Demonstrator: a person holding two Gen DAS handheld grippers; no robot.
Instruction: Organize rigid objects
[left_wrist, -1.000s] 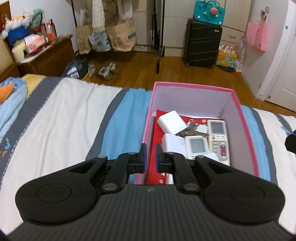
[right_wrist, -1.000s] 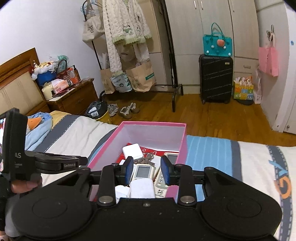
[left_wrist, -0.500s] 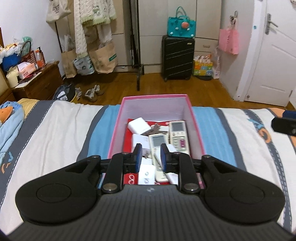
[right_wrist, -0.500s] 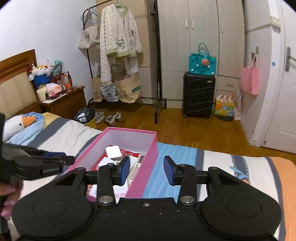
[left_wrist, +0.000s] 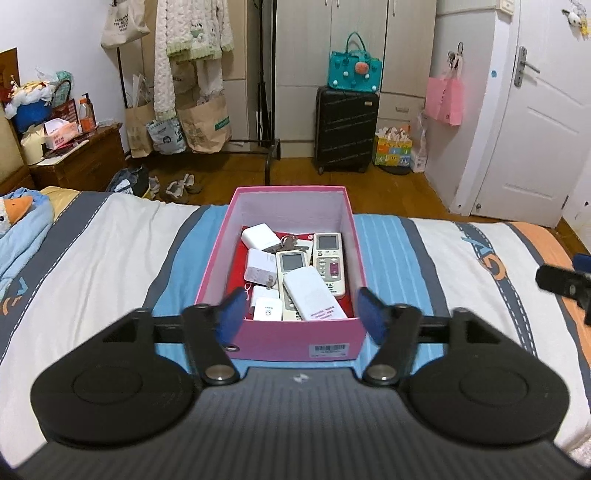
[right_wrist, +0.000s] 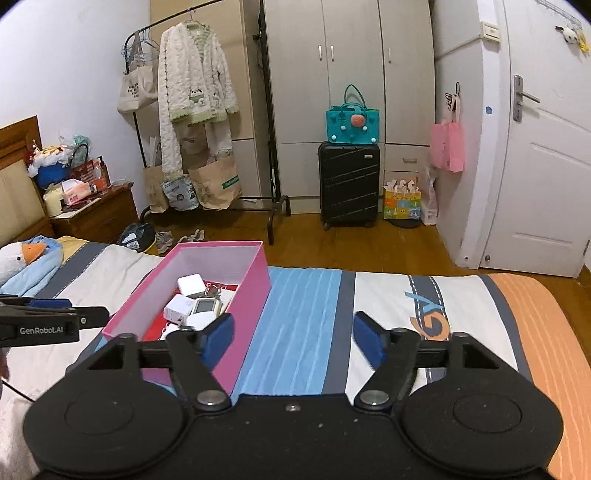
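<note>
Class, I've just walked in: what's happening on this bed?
A person holds two handheld grippers over a striped bed. The left gripper and right gripper are both open and empty. The pink box already holds remote controls, white chargers and keys, so the sorting looks mostly done.

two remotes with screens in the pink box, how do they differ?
The cream remote with the purple button lies fully exposed by the right wall of the pink cardboard box; the smaller white remote with the grey screen sits left of it, its lower half covered by a blank white remote lying face down. The cream one's keypad shows; the white one's is hidden. Both lie flat, screens toward the far wall.
</note>
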